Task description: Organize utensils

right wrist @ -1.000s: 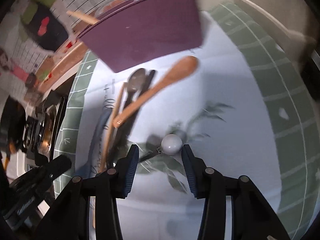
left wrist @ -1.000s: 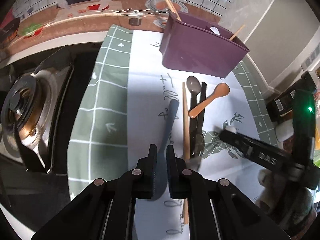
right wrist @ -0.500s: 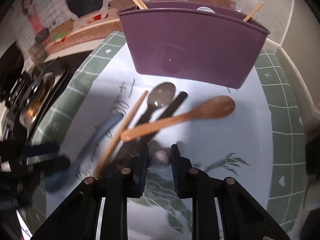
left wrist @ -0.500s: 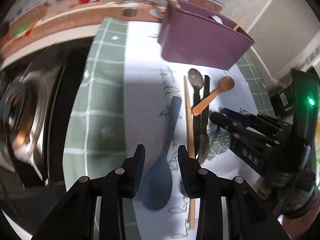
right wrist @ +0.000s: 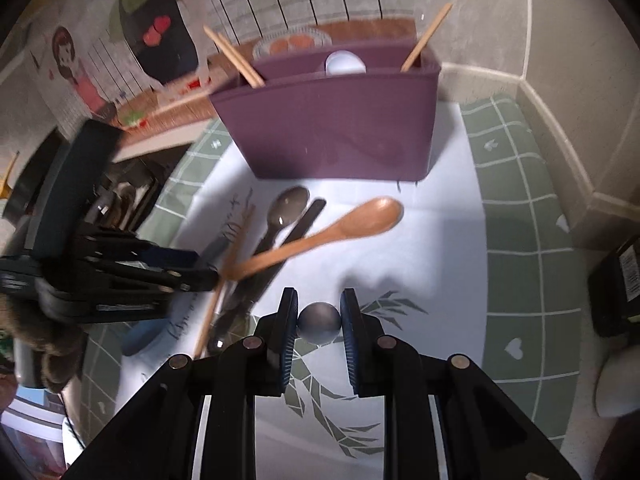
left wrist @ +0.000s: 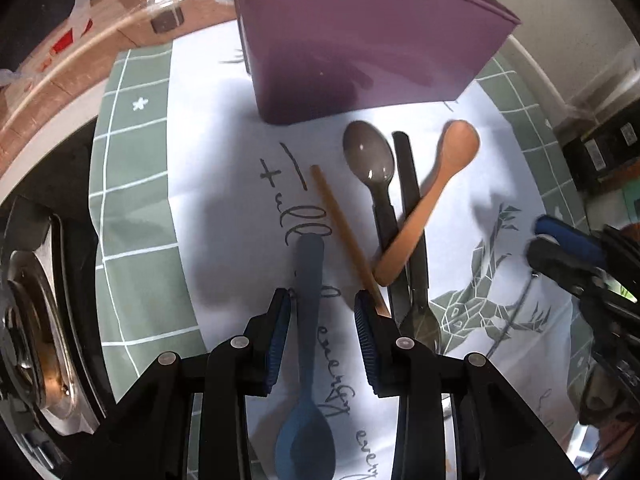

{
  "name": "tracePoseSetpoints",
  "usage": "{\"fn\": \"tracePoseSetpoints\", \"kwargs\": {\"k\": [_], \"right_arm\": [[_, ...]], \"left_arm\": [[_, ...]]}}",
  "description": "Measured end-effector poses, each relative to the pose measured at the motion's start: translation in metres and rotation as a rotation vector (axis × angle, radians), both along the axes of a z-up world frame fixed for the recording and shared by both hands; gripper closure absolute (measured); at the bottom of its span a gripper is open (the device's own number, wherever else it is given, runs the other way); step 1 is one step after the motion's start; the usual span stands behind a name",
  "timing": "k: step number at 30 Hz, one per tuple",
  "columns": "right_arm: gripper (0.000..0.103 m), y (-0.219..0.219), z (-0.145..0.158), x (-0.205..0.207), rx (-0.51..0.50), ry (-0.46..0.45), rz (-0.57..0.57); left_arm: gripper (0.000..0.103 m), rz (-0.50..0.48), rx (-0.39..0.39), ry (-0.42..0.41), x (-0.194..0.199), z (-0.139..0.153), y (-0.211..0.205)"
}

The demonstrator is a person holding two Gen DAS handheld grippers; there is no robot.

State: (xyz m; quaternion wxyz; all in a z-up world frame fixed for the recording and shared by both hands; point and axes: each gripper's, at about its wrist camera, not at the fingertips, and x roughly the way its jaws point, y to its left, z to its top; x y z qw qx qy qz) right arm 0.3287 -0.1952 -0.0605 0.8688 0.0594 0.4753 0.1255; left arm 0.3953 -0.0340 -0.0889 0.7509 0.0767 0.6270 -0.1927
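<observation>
Pinching a round grey ball low in its own view, the right gripper carries what the left view never shows. The left gripper, which gripped the blue spoon earlier, now has its fingers spread around the handle. Chopsticks stand in the purple holder, top centre.

Gas stove burner, green checked mat, cartoon wall stickers
</observation>
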Motion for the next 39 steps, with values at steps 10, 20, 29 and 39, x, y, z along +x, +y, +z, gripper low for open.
{"fn": "tracePoseSetpoints", "kwargs": {"k": [10, 20, 29, 39], "right_arm": [[0.083, -0.003, 0.055, -0.006, -0.042, -0.149, -0.008], [0.084, 0.0, 0.115, -0.029, -0.208, -0.285, 0.02], [0.084, 0.021, 0.114, -0.037, -0.45, -0.295, 0.128], [0.084, 0.052, 0.078, -0.019, -0.529, -0.212, 0.27]], "left_arm": [[0.091, 0.107, -0.103, -0.105, -0.024, 0.024, 0.02], [0.091, 0.186, -0.316, -0.302, -0.076, 0.101, 0.041], [0.092, 0.193, -0.366, -0.346, -0.097, 0.121, 0.047], [0.092, 0.196, -0.357, -0.338, -0.111, 0.115, 0.053]]}}
